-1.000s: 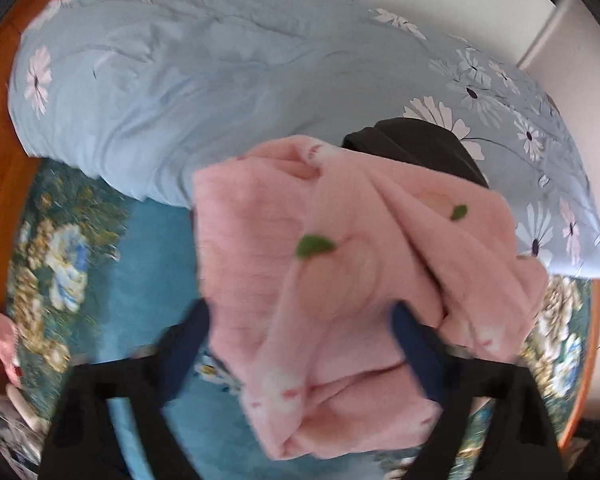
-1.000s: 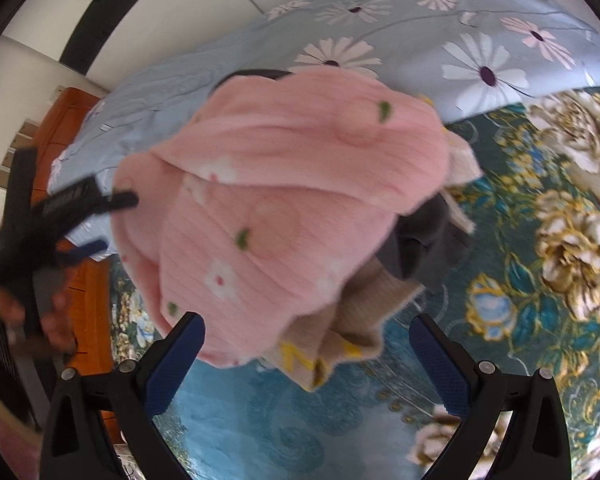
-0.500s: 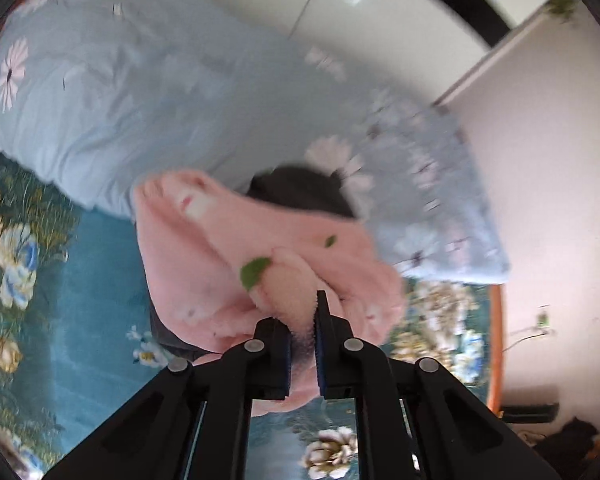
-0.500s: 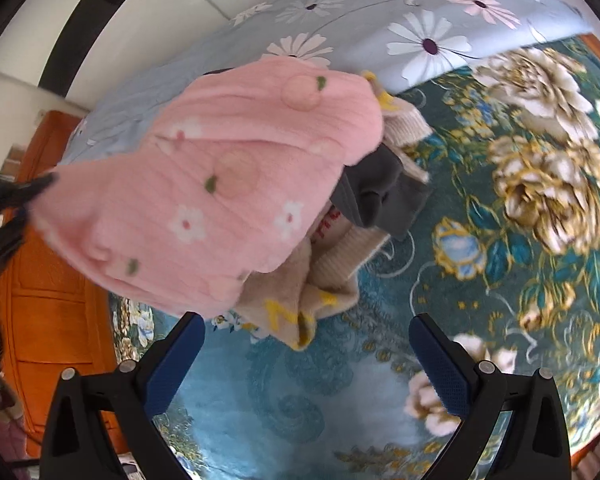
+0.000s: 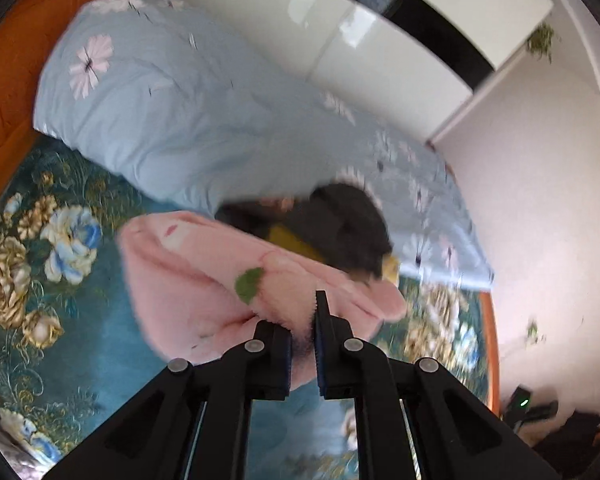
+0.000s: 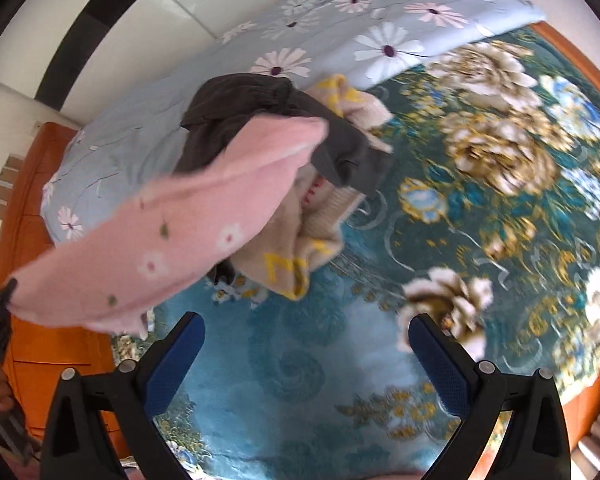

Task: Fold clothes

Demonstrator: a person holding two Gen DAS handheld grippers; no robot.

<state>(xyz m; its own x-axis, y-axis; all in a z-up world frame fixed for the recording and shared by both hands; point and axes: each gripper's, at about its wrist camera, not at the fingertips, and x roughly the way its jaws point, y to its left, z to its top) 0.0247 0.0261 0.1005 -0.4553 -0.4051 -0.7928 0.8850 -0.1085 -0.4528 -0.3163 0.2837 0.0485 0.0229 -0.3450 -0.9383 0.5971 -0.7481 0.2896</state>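
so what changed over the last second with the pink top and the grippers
The left gripper closed on the pink garment and is dragging it left off the pile, uncovering the dark garment. The right gripper stayed open and empty; beige sweater and quilt unmoved.

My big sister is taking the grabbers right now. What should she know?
Left gripper: shut on the pink top, which stretches out from the pile.
Right gripper: open, holds nothing, over the bedspread.
Dark garment and beige knit lie heaped by the blue quilt.
Done: pink top grabbed.
Left: spread it flat, fold it, then fold the others.
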